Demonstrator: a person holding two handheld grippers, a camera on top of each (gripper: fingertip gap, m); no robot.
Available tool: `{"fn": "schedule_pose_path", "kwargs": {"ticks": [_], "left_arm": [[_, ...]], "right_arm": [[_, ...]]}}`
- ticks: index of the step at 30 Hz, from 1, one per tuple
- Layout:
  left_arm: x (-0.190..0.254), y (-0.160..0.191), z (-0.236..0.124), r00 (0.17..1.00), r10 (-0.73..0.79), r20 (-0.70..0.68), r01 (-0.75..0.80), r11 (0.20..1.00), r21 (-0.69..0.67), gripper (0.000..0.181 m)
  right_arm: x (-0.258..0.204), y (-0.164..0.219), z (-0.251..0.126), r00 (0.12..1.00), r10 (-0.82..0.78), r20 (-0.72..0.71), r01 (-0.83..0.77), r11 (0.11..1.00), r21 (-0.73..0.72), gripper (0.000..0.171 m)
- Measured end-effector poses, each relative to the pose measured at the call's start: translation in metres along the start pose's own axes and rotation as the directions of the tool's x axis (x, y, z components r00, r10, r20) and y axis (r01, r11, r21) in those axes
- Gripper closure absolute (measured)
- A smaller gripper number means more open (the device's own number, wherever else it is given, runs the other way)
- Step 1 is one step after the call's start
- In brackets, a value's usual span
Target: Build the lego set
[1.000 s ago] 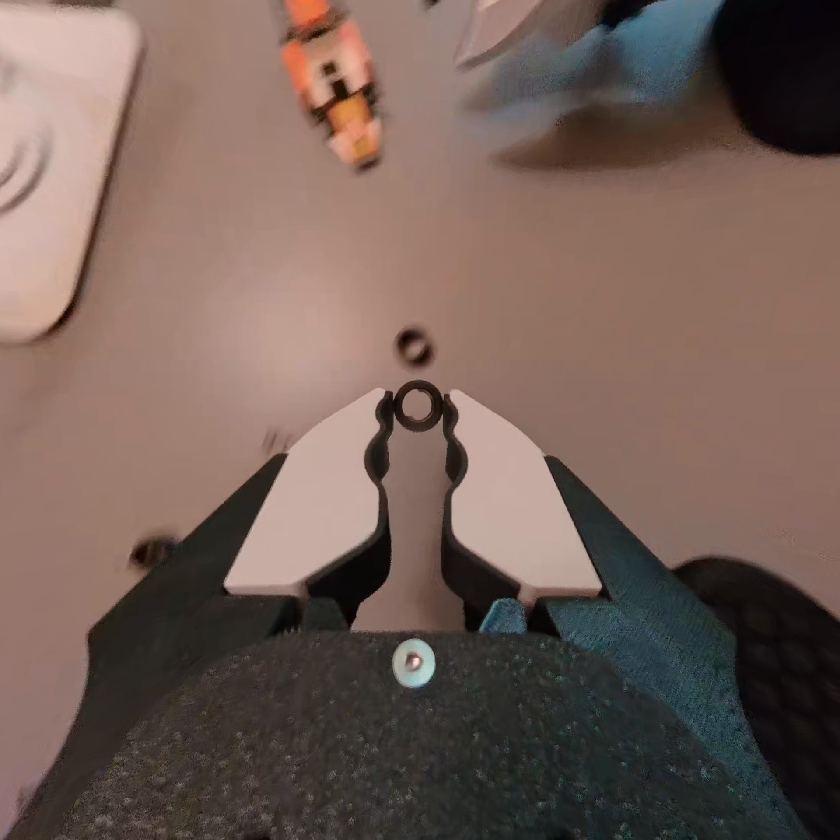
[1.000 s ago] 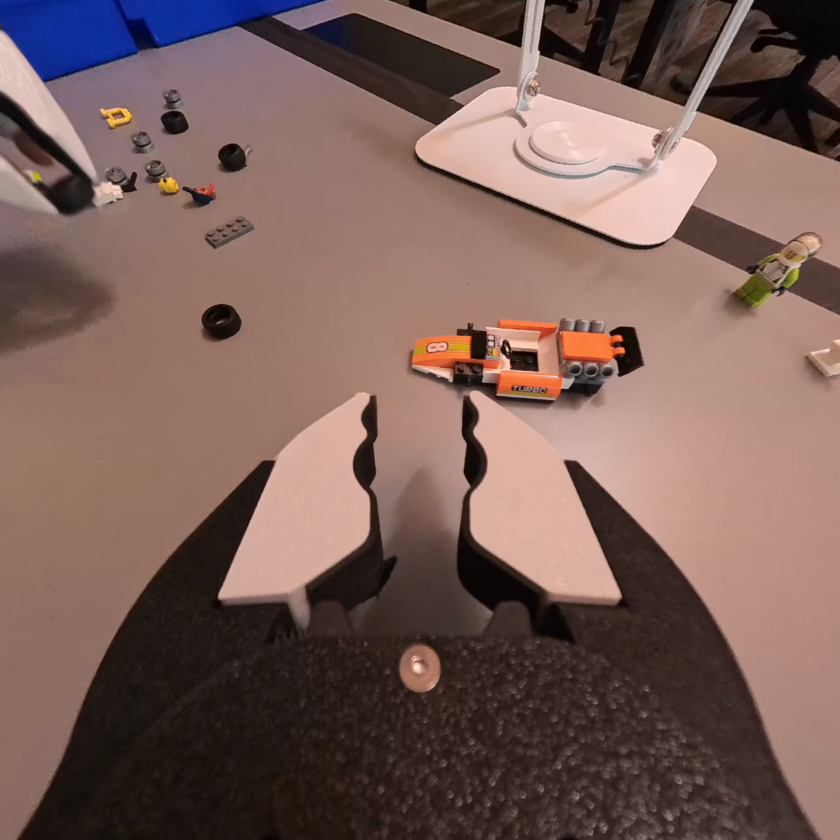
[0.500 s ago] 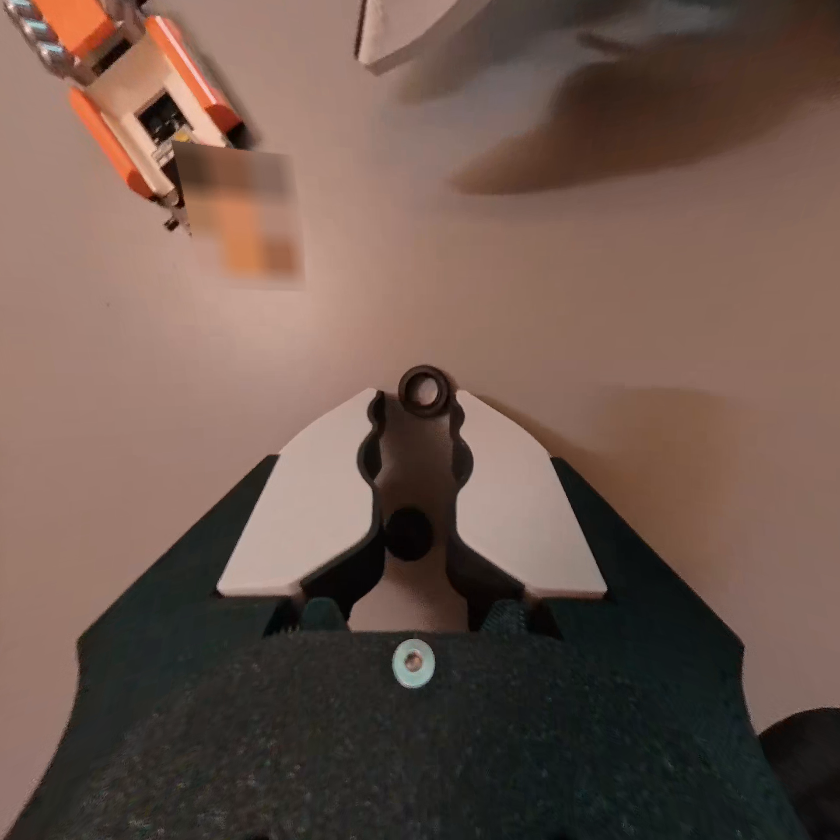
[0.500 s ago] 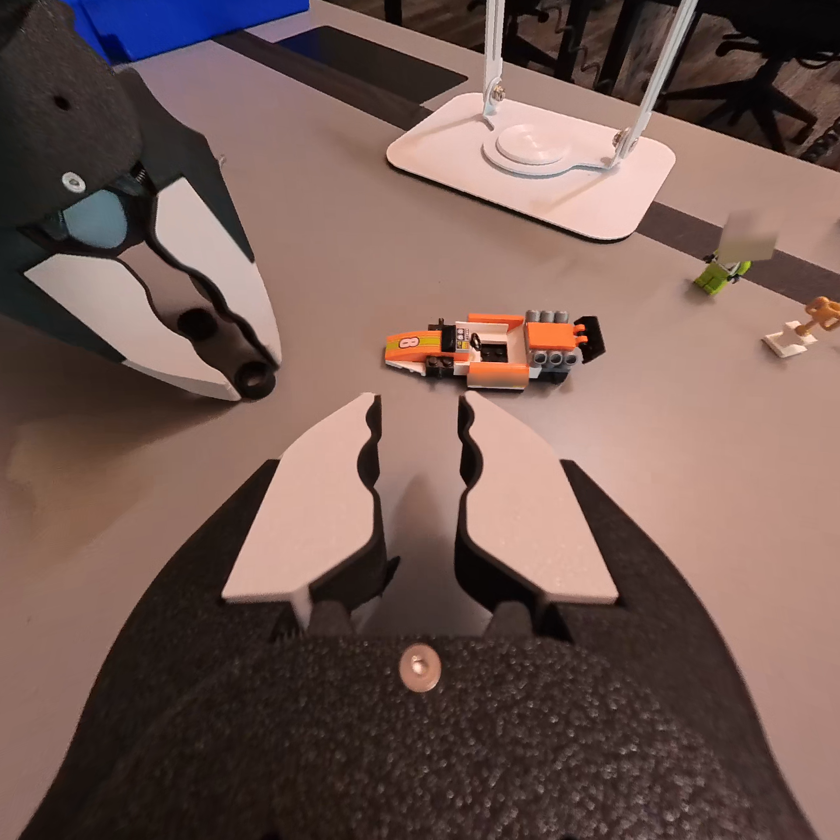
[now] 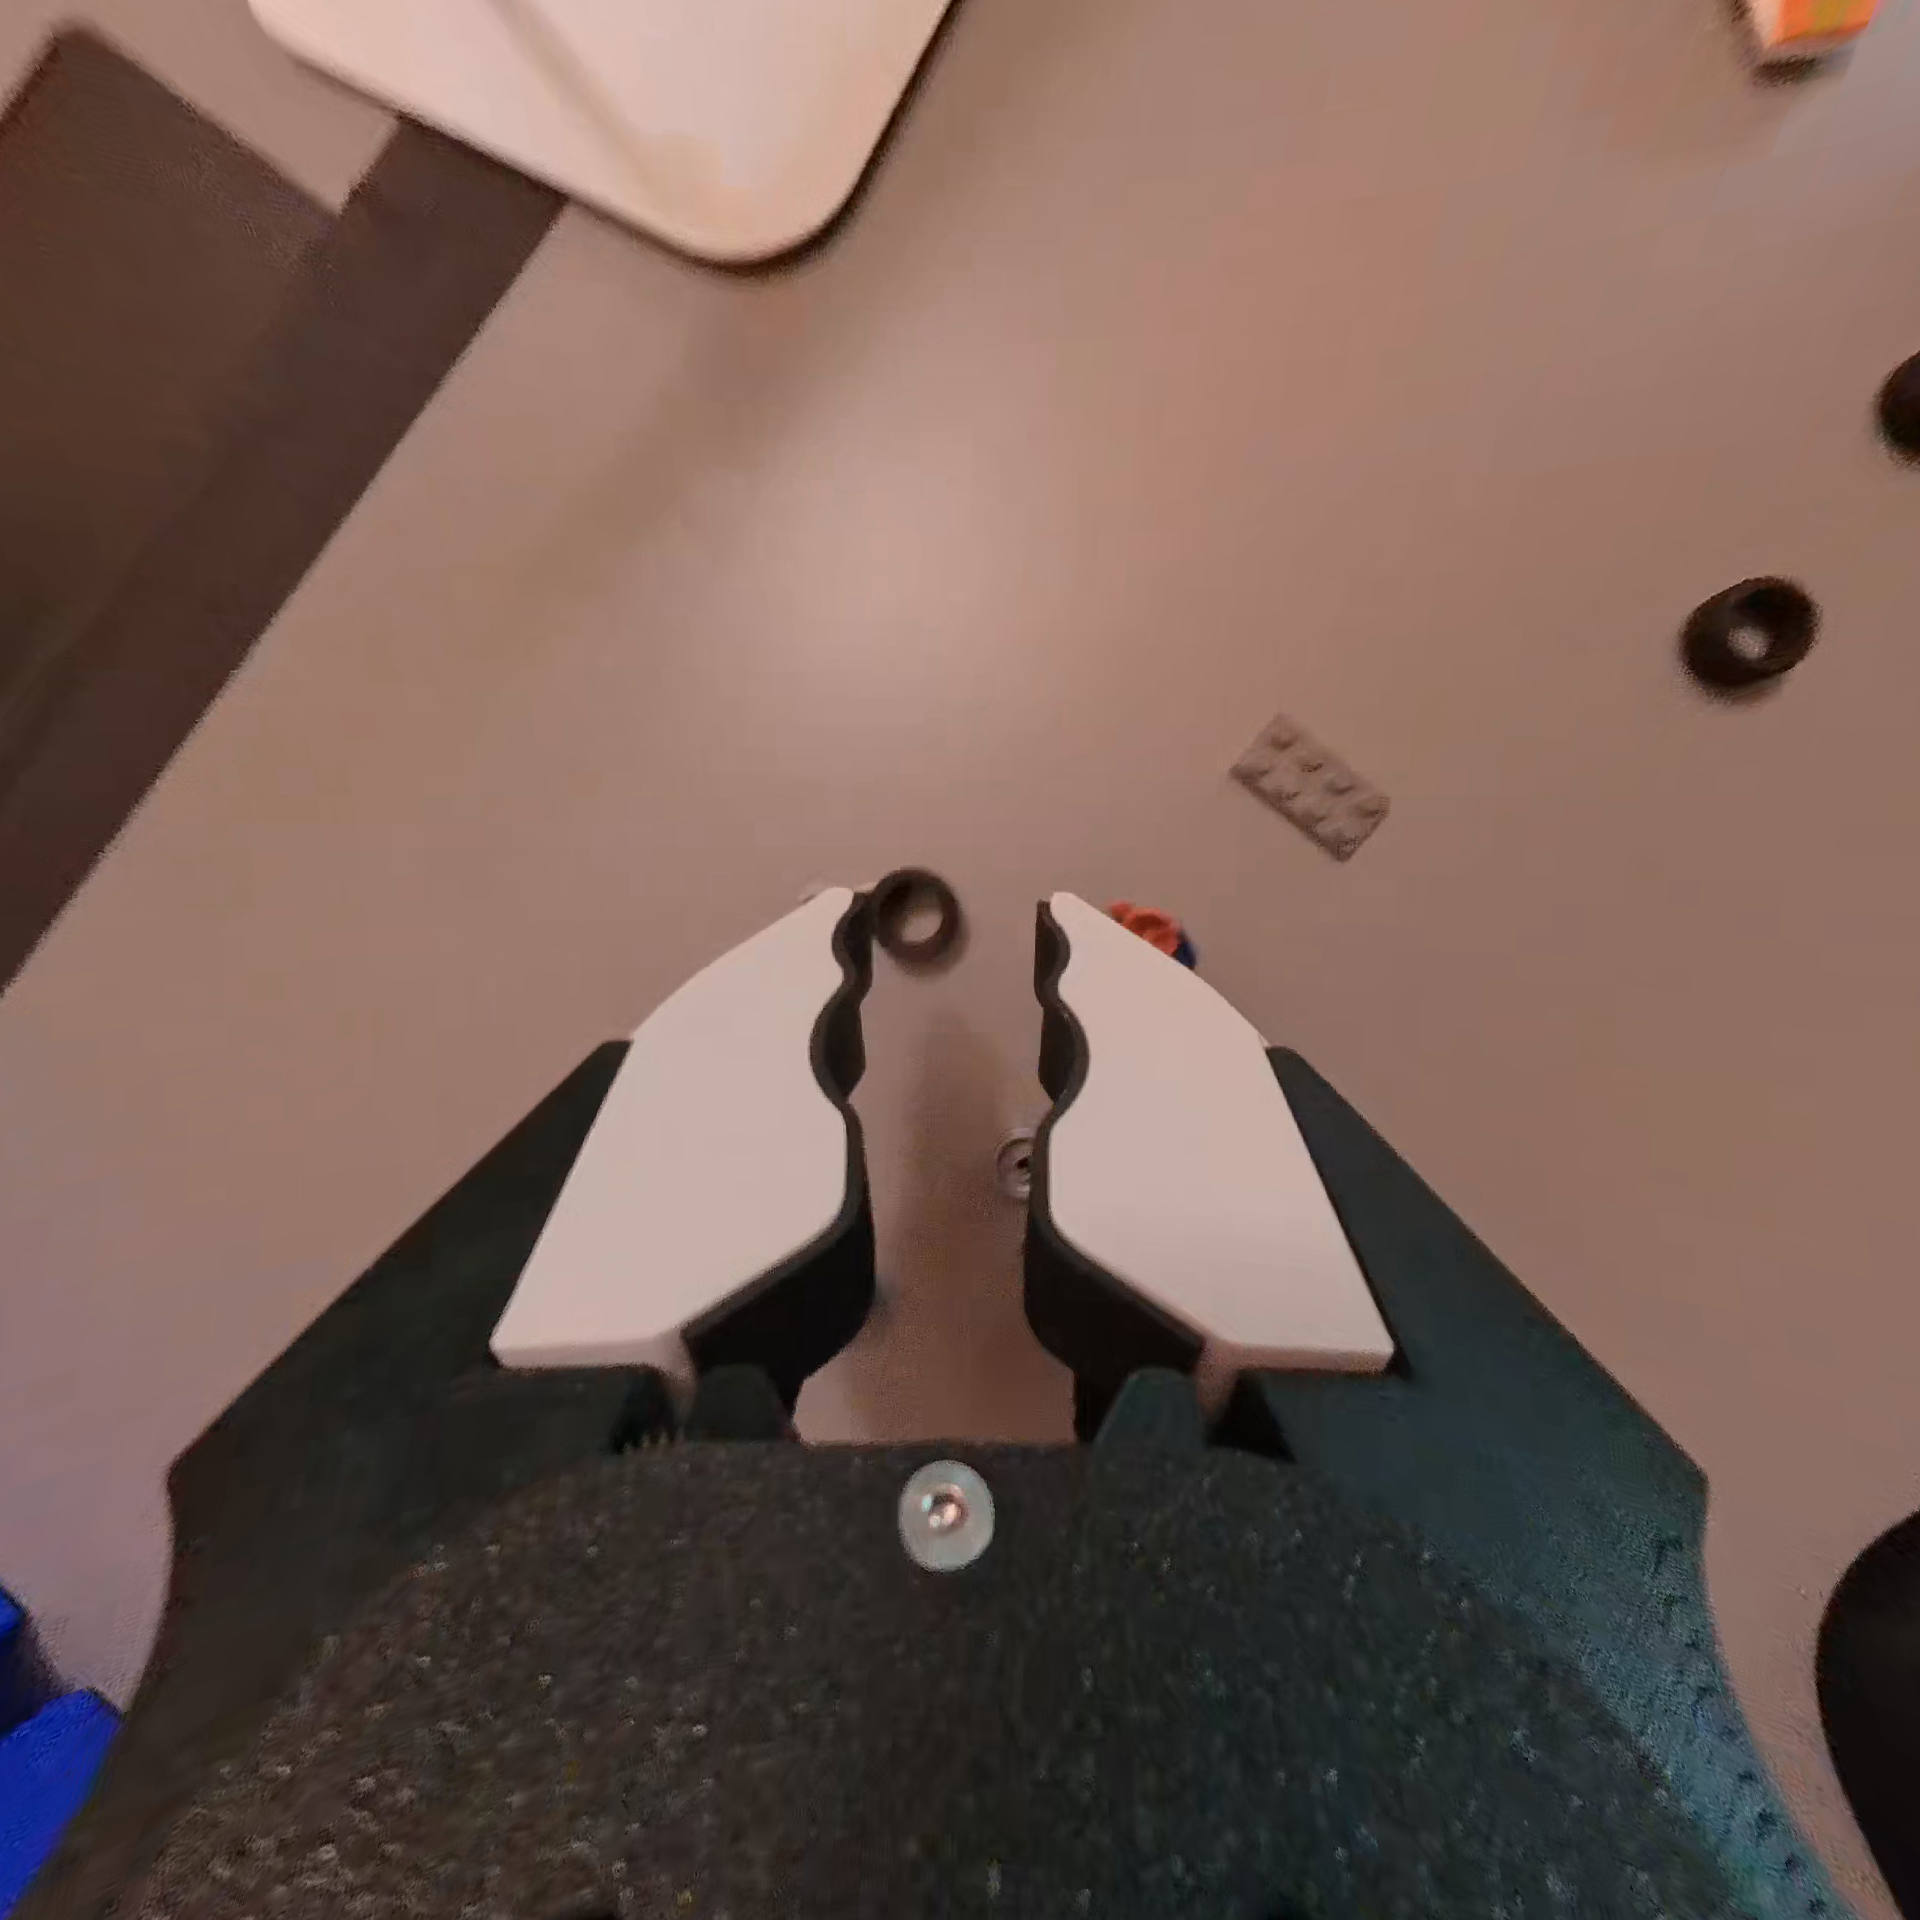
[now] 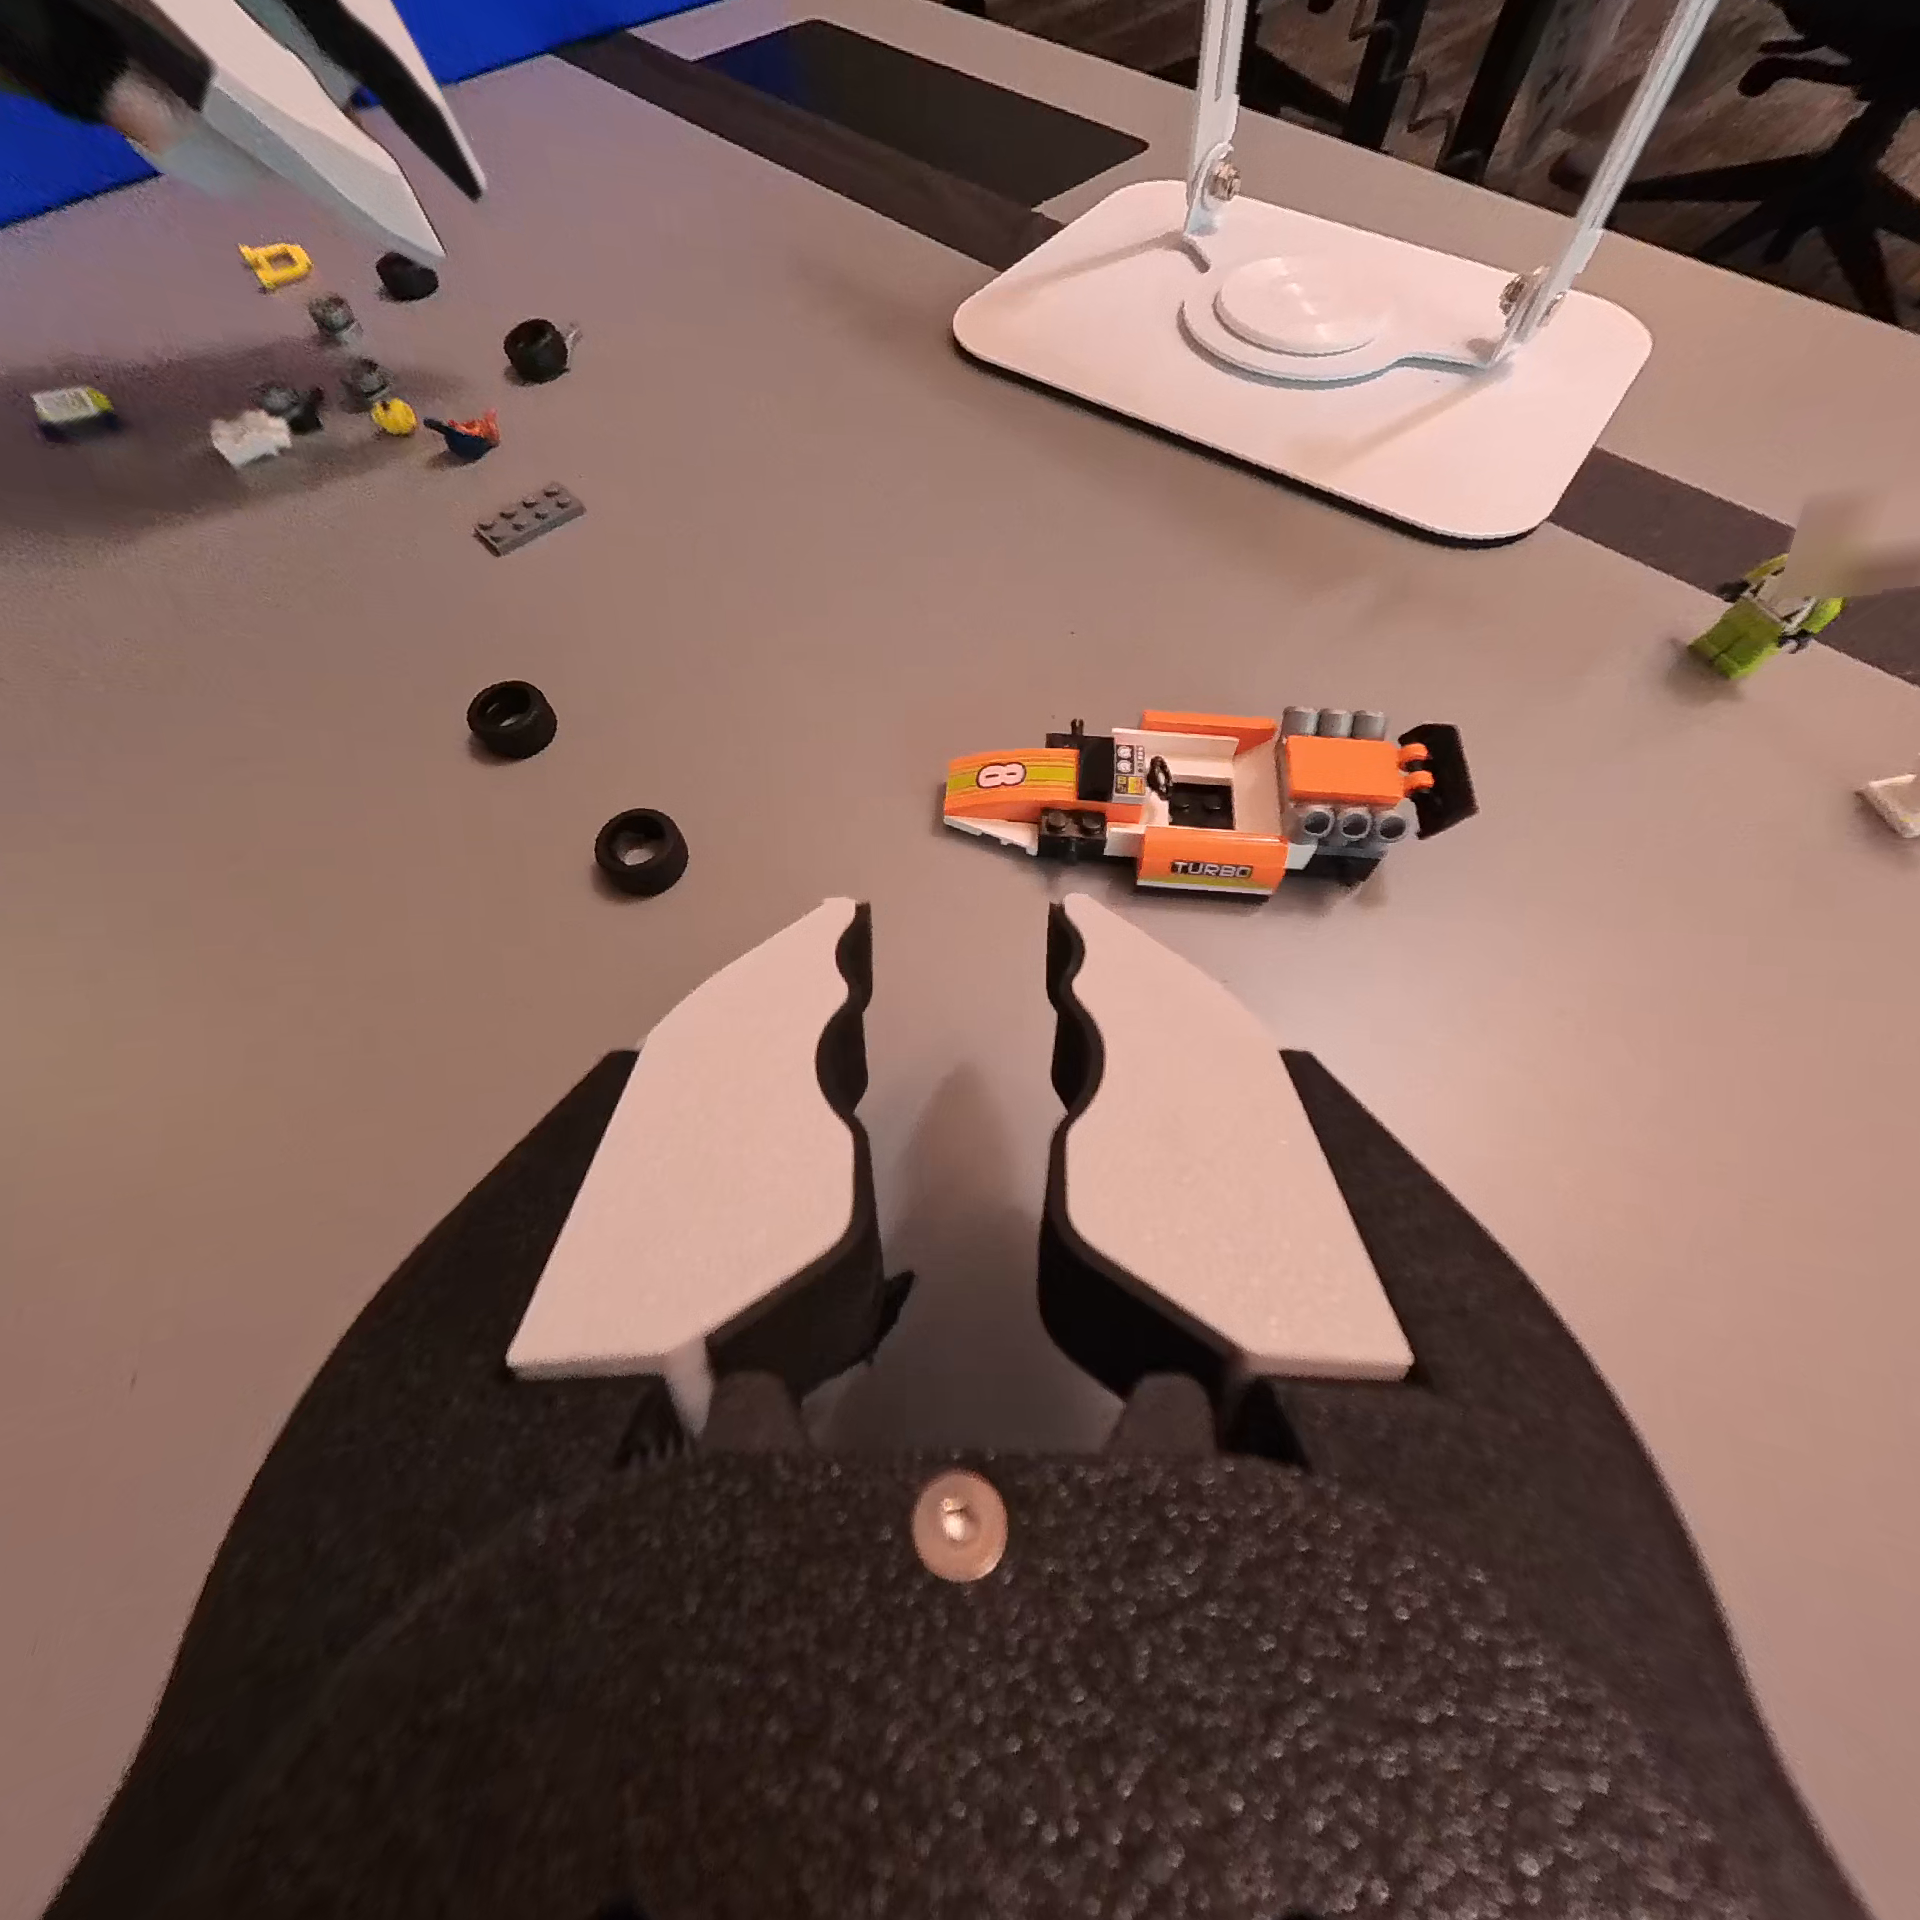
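The orange and white lego car (image 6: 1205, 800) lies on the grey table just beyond my right gripper (image 6: 956, 914), which is open and empty. Two loose black tyres (image 6: 509, 717) (image 6: 639, 850) lie to the left of it. My left gripper (image 5: 951, 914) is open over the parts pile at the far left and also shows in the right wrist view (image 6: 442, 213). A black tyre (image 5: 912, 920) rests on the table against its left fingertip (image 5: 831, 914). A small grey wheel hub (image 5: 1016, 1164) lies between the fingers.
A grey plate (image 6: 530, 516), a tyre on a hub (image 6: 538, 348), a yellow piece (image 6: 275, 262) and several small parts lie in the pile. A white lamp base (image 6: 1299, 353) stands at the back. A green minifigure (image 6: 1756, 623) is at the right.
My left gripper carried a tyre over near the car, let it go on the table, swung back to the parts pile and opened beside another tyre. The right gripper has barely moved.
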State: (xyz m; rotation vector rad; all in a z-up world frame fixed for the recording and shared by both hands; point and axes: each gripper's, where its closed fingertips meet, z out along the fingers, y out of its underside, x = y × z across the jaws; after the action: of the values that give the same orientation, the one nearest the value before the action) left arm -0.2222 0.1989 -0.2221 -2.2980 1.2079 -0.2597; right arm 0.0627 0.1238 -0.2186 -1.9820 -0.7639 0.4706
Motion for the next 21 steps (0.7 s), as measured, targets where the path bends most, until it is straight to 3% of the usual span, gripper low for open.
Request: {"fn": "schedule_pose_path", "kwargs": {"ticks": [11,14,15,16,18,21], "left_arm": [[-0.004,0.011,0.029,0.999,-0.036,-0.006,0.036,0.999,0.008,0.162],[0.015,-0.014,0.014,0.999,0.028,-0.033,-0.025,0.995,0.094,0.162],[0.026,-0.025,0.007,0.997,0.066,-0.044,-0.060,0.990,0.127,0.179],[0.041,-0.040,0.001,0.992,0.113,-0.055,-0.101,0.978,0.181,0.181],[0.080,-0.064,-0.008,0.972,0.209,-0.106,-0.179,0.954,0.240,0.181],[0.119,-0.089,-0.001,0.934,0.350,-0.078,-0.322,0.914,0.244,0.181]], "right_arm": [[0.003,0.003,0.001,1.000,0.013,-0.007,-0.013,1.000,-0.009,0.139],[0.004,0.002,-0.001,1.000,0.015,-0.010,-0.015,1.000,-0.002,0.139],[0.004,0.001,-0.001,1.000,0.016,-0.010,-0.016,1.000,0.000,0.139],[0.005,0.001,-0.002,1.000,0.017,-0.011,-0.017,1.000,0.003,0.139],[0.006,0.000,-0.002,1.000,0.016,-0.015,-0.016,1.000,0.006,0.139],[0.009,-0.001,-0.004,1.000,0.019,-0.023,-0.019,1.000,0.009,0.139]]}}
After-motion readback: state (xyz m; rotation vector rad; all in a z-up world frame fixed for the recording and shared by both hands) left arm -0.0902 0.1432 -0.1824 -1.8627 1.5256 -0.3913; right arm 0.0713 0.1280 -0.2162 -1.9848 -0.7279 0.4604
